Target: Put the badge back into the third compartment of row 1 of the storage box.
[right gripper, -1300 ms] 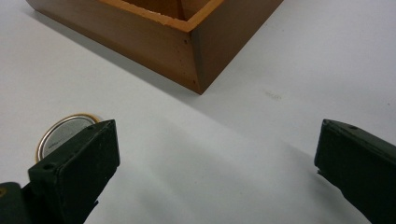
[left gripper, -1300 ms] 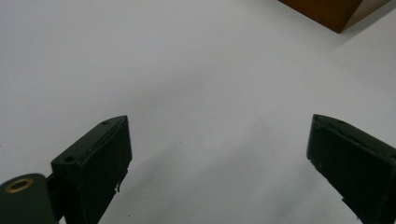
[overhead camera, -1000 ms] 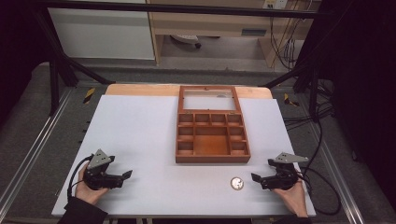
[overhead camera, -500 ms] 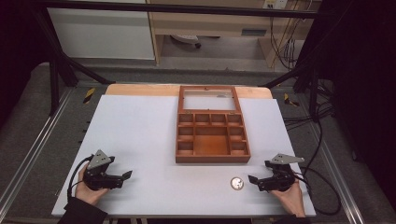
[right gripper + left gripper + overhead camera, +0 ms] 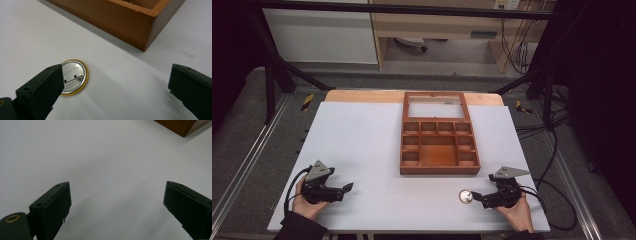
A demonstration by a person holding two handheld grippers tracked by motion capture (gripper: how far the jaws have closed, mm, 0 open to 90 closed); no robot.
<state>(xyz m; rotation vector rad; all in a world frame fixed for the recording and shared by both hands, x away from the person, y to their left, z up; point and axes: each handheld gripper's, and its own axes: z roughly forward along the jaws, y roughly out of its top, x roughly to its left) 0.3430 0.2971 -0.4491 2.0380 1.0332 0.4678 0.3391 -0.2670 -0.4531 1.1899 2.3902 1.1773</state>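
A round pin badge [image 5: 465,196] lies face down on the white table, its silver back and clasp up, with a yellow rim [image 5: 72,77]. My right gripper [image 5: 478,198] is open just right of the badge; in the right gripper view the badge lies by the left jaw, partly behind it, and nothing is held. A wooden compartment tray [image 5: 438,134] stands at the table's middle, its near corner [image 5: 146,30] just beyond the badge. My left gripper [image 5: 344,190] stays open over bare table at the front left, jaws wide apart [image 5: 116,207].
The white tabletop [image 5: 362,145] has free room left of the tray. A corner of the tray [image 5: 185,126] shows in the left gripper view. Black cables [image 5: 557,200] trail off the table's right side. Metal frame rails run along both sides.
My right gripper has slid a little left toward the badge. The left gripper has barely moved.
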